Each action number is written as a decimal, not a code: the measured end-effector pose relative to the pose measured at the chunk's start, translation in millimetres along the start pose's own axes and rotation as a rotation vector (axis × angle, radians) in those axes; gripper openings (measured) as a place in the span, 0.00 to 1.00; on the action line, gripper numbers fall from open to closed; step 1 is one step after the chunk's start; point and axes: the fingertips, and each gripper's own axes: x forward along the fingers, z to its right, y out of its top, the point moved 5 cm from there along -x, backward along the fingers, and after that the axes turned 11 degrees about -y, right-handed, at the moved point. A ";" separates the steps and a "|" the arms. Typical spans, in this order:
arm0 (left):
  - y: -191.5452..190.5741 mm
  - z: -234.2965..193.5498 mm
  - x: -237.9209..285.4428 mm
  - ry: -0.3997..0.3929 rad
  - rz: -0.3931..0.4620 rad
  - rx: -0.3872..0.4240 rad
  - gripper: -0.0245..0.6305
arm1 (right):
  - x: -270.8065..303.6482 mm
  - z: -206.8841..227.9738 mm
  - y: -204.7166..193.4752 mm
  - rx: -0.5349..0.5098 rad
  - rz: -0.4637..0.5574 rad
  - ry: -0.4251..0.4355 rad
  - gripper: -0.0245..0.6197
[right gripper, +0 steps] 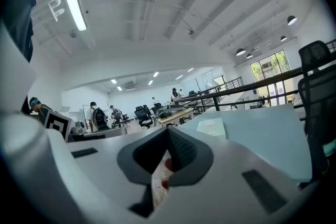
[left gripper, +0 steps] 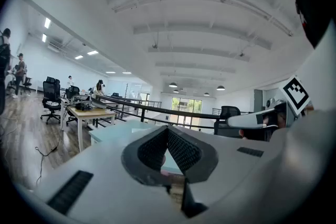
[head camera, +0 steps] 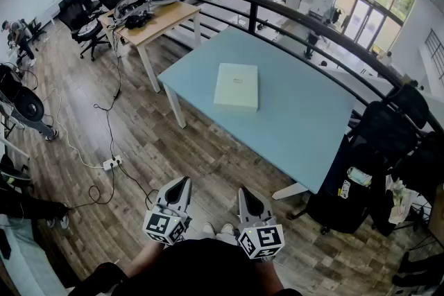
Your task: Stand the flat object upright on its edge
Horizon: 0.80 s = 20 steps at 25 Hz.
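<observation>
A flat pale box (head camera: 236, 86) lies face down near the middle of the light blue table (head camera: 305, 128), in the centre of the head view. At the bottom of the frame, well apart from the table, the left gripper (head camera: 183, 181) and the right gripper (head camera: 245, 192) hang side by side over the wooden floor (head camera: 139, 142). Both have their jaws pressed together with nothing between them.
</observation>
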 end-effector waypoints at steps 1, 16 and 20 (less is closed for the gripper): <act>1.7 -3.0 -0.3 0.003 0.000 0.007 0.04 | 3.0 -3.4 1.0 -0.005 0.001 0.006 0.05; -3.2 1.6 -10.4 -0.022 -0.001 -0.001 0.04 | -8.7 -19.4 -6.7 -0.034 -0.015 0.008 0.05; -7.0 6.8 -12.8 -0.044 -0.002 -0.002 0.04 | -16.8 -21.2 -8.4 -0.029 -0.008 -0.011 0.05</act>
